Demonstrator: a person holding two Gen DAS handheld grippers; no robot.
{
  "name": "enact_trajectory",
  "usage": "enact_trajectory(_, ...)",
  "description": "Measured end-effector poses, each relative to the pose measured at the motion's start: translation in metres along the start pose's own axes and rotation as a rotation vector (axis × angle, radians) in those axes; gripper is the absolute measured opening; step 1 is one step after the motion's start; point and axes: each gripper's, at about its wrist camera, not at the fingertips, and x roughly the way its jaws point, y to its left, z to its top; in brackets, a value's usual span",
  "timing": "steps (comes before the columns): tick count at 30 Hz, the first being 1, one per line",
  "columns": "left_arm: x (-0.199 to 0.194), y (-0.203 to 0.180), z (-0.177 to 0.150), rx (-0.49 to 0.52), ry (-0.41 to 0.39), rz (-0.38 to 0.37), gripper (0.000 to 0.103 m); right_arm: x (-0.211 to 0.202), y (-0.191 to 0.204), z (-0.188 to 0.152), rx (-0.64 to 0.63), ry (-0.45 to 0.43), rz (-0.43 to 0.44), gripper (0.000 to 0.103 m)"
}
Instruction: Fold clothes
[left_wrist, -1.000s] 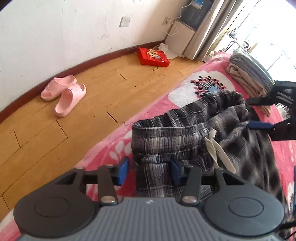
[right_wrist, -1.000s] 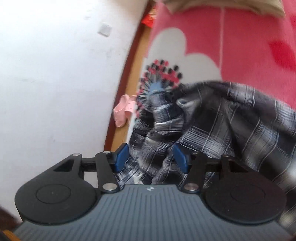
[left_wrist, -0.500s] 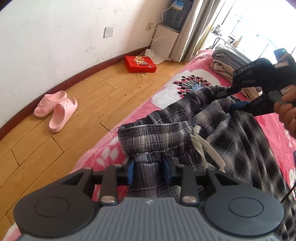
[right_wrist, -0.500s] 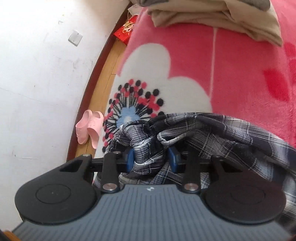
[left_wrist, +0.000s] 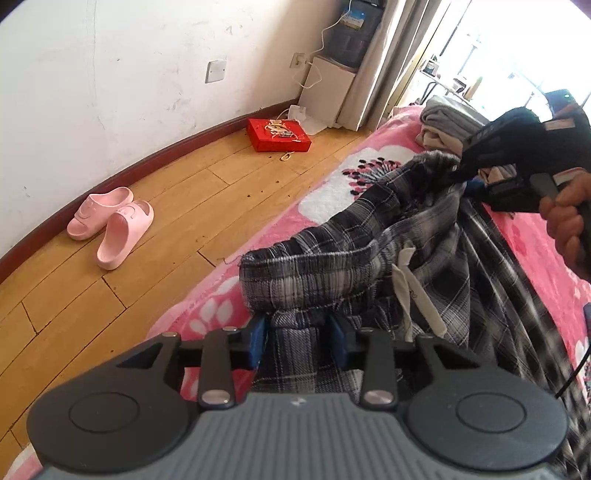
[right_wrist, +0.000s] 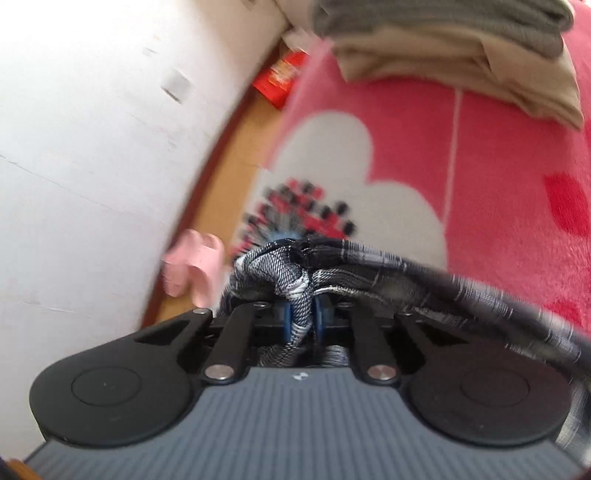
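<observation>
Gripping the plaid trousers (left_wrist: 354, 258) at both waistband corners: left gripper (left_wrist: 297, 341) jaws pinched the near corner, right gripper (right_wrist: 303, 317) jaws just closed on the far one. Next we'd probably lift and stretch it flat on the bed (right_wrist: 498, 166).

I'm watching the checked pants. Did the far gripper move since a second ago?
Yes. The right gripper moved left and up, over the flower on the blanket, closing on the pants.

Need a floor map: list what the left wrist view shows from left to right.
Slippers → red box → plaid trousers → folded stack → right tongs.
</observation>
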Motion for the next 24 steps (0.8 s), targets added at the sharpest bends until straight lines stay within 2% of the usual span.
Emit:
enact_trajectory(3,-0.001,0.002,0.004,-0.014,-0.013,-0.006,0.036,-0.004,0.002,0.01,0.02,-0.014,0.073,0.01)
enact_trajectory(5,0.004,0.004,0.007,-0.021,-0.009,-0.01,0.038,0.003,0.006,0.016,0.017,-0.013,0.076,0.01)
enact_trajectory(6,0.008,0.005,0.008,-0.02,0.004,-0.011,0.043,0.009,0.005,0.019,0.023,-0.003,0.072,0.011)
enact_trajectory(7,0.013,0.005,0.009,-0.018,0.018,-0.011,0.048,0.018,0.002,0.02,0.036,0.032,0.069,0.013)
enact_trajectory(9,0.02,0.007,0.009,-0.023,0.034,-0.005,0.048,0.033,-0.005,0.022,0.079,0.113,0.056,0.016)
enact_trajectory(11,0.022,0.009,0.008,-0.029,0.035,-0.004,0.048,0.031,-0.006,0.021,0.093,0.138,0.063,0.023)
enact_trajectory(13,0.021,0.01,0.007,-0.03,0.028,0.007,0.041,0.016,-0.001,0.018,0.072,0.134,0.068,0.044)
enact_trajectory(15,0.02,0.01,0.006,-0.031,0.021,0.017,0.037,-0.001,0.006,0.01,0.048,0.132,0.071,0.051)
enact_trajectory(17,0.018,0.009,0.005,-0.031,0.014,0.021,0.035,-0.008,0.012,0.001,0.045,0.169,0.091,0.052)
enact_trajectory(20,0.013,0.007,0.005,-0.024,-0.007,0.024,0.028,0.007,0.014,-0.013,0.129,0.276,0.157,0.052)
enact_trajectory(22,0.007,0.004,0.004,-0.012,-0.024,0.02,0.024,0.023,0.017,-0.021,0.154,0.322,0.126,0.052)
enact_trajectory(24,0.002,0.001,0.003,0.006,-0.042,0.014,0.022,0.038,0.021,-0.025,0.149,0.324,0.08,0.052)
